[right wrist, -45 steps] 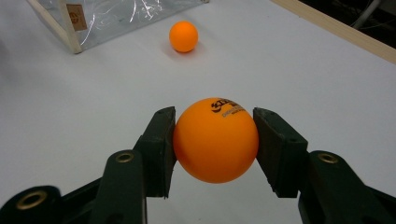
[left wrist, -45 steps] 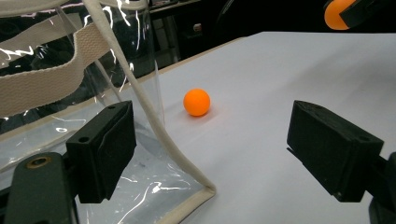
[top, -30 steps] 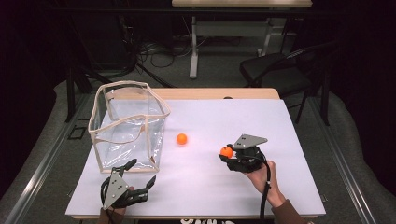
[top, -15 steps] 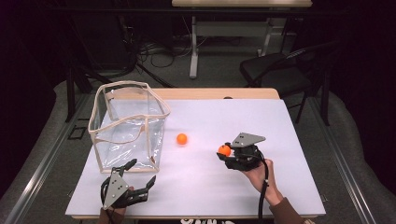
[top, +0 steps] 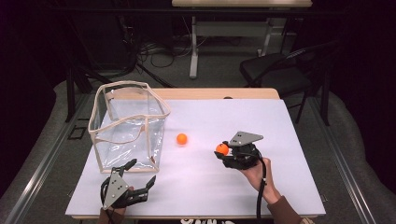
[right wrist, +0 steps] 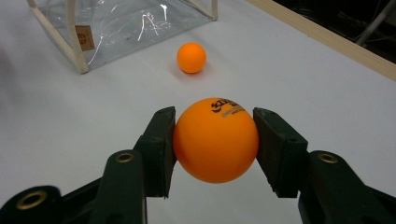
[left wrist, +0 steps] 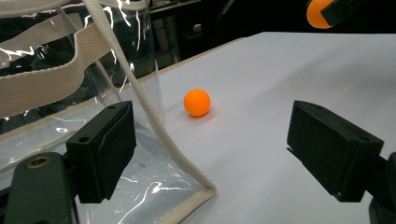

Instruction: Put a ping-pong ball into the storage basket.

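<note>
Two balls point(top: 181, 138), plain orange; one point(right wrist: 215, 139) bears black lettering. Bag point(top: 126, 125), clear plastic, beige trim. Table cover point(top: 261, 121), white.

Ball point(top: 181, 138) right of bag point(top: 127, 125)

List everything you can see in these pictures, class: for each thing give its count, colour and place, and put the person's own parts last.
Orange ball: one, orange, loose on the table between the bag and the right gripper.
Held ball: one, orange with dark print, clamped in the right gripper.
Clear bag: one, transparent with beige trim and strap, upright and open on the table's left part.
Table: one, white top with a wooden far edge.
Chair: one, black, beyond the table at right.
Left gripper: one, black, fingers open, near the bag's front corner.
Right gripper: one, black, fingers shut on the held ball.
Hands: two, at the near edge.
</note>
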